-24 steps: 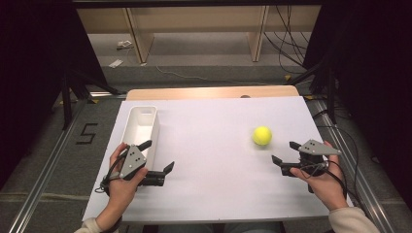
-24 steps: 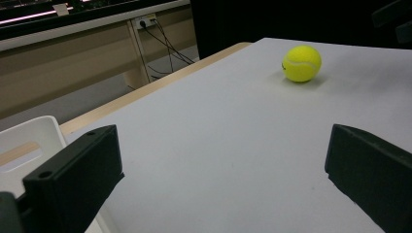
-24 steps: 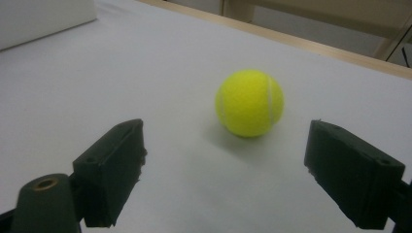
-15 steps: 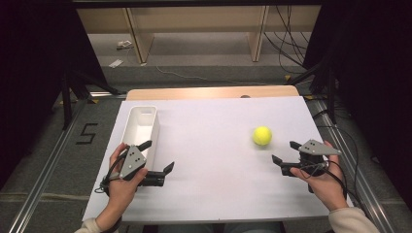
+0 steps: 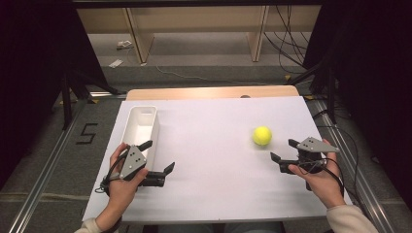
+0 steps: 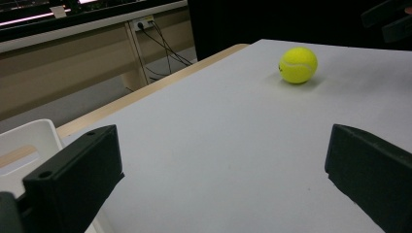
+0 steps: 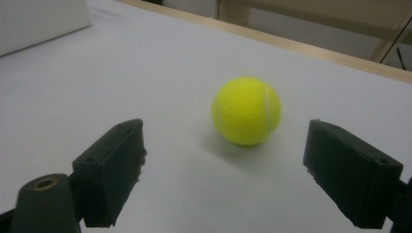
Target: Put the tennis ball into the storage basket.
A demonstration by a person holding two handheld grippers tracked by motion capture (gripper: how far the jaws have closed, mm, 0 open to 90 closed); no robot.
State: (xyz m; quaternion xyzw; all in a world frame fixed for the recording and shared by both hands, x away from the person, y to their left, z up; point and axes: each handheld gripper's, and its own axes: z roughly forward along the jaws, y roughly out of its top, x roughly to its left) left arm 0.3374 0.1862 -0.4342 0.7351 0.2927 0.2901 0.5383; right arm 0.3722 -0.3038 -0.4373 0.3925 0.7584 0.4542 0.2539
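Tennis ball [image 5: 262, 136] rests on table [image 5: 214, 194] near right edge, just ahead of right gripper [image 5: 285, 155]; its fingers wide apart, holding nothing. Left gripper [image 5: 158, 158] near front-left corner beside white bin [image 5: 141, 127], fingers wide, empty.

The ball [image 5: 262, 135] is bright yellow with a thin white curved seam; the bin [image 5: 140, 127] is white; the table [image 5: 214, 194] has a pale grey-white top and a light wood far edge; both grippers have black jaws and grey top plates
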